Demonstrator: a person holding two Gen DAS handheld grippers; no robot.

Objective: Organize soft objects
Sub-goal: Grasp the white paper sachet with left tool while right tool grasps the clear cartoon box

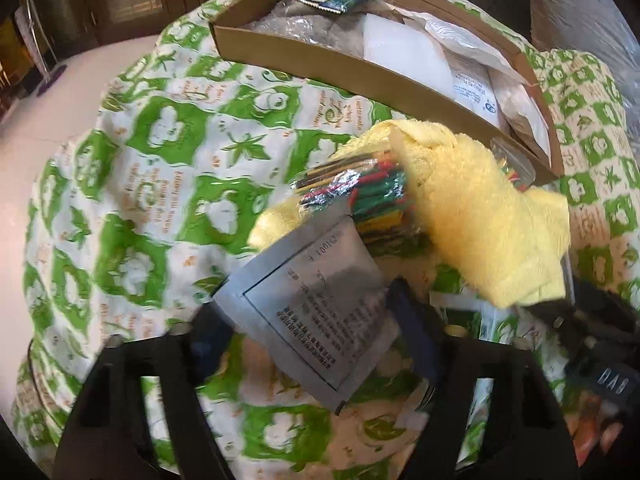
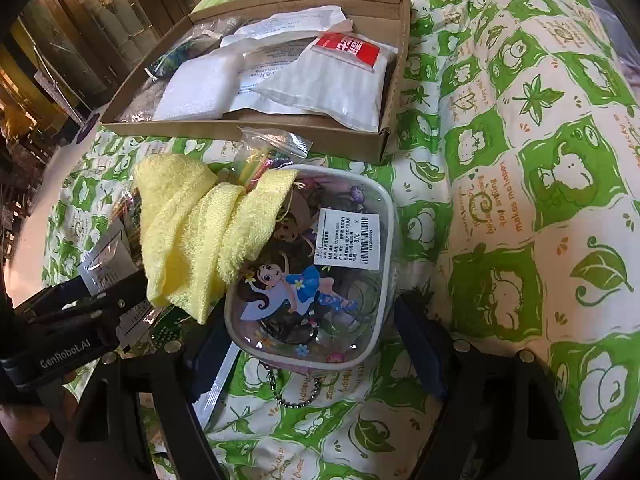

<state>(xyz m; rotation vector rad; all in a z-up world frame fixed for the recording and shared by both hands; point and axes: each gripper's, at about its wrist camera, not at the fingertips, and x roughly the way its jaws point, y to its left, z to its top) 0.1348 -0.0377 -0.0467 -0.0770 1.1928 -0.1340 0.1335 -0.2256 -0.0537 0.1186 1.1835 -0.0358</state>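
My left gripper [image 1: 308, 324] is open around a grey foil sachet [image 1: 316, 312] with printed text, which lies between its fingers on the quilt. Beyond it lie a clear bag of coloured sticks [image 1: 360, 188] and a yellow towel [image 1: 480, 216]. My right gripper [image 2: 316, 332] is open around a clear pouch with a cartoon girl [image 2: 312, 272] and a barcode label. The yellow towel [image 2: 192, 232] drapes over the pouch's left side. A cardboard box [image 2: 352, 144] behind holds white packets and a red-labelled bag [image 2: 348, 76]; the box also shows in the left wrist view [image 1: 360, 76].
Everything lies on a green-and-white patterned quilt [image 2: 520, 160] that rises in a fold at the right. The left gripper's body [image 2: 80, 320] sits left of the pouch. A small clear zip bag [image 2: 272, 148] lies against the box front. White floor [image 1: 60, 92] lies at the left.
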